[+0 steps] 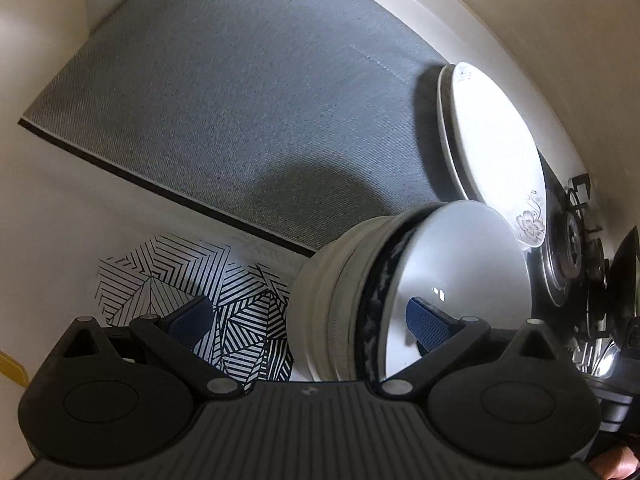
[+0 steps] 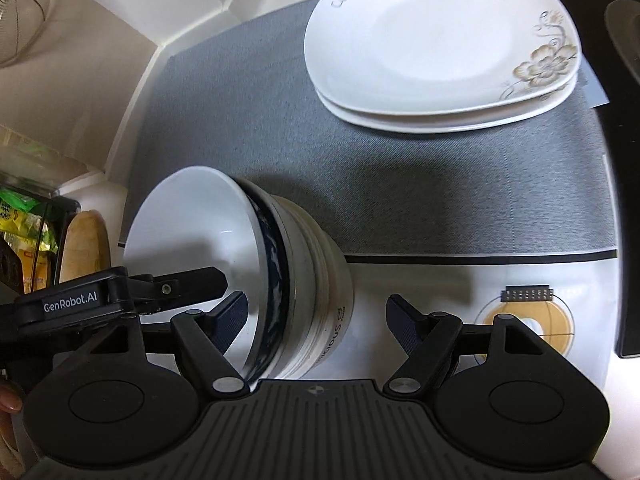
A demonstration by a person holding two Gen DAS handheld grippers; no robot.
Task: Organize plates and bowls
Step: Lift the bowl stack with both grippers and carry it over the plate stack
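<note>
A stack of nested bowls (image 1: 360, 304) stands at the near edge of a grey mat (image 1: 224, 112); the top bowl is white inside with a dark blue patterned rim. It shows in the right wrist view too (image 2: 280, 280). My left gripper (image 1: 312, 320) is open and straddles the stack's rim, one pad inside the top bowl. My right gripper (image 2: 316, 320) is open and straddles the stack's rim and wall, one finger inside the bowl. Two stacked white plates (image 2: 440, 48) with a flower print lie on the mat (image 2: 440, 200); they also show in the left wrist view (image 1: 492, 148).
A striped black-and-white patterned sheet (image 1: 192, 280) lies on the white counter beside the mat. A gas stove burner (image 1: 568, 256) is at the right. A wooden board (image 2: 84, 244), food packets (image 2: 24, 232) and a wire strainer (image 2: 20, 12) are at the left.
</note>
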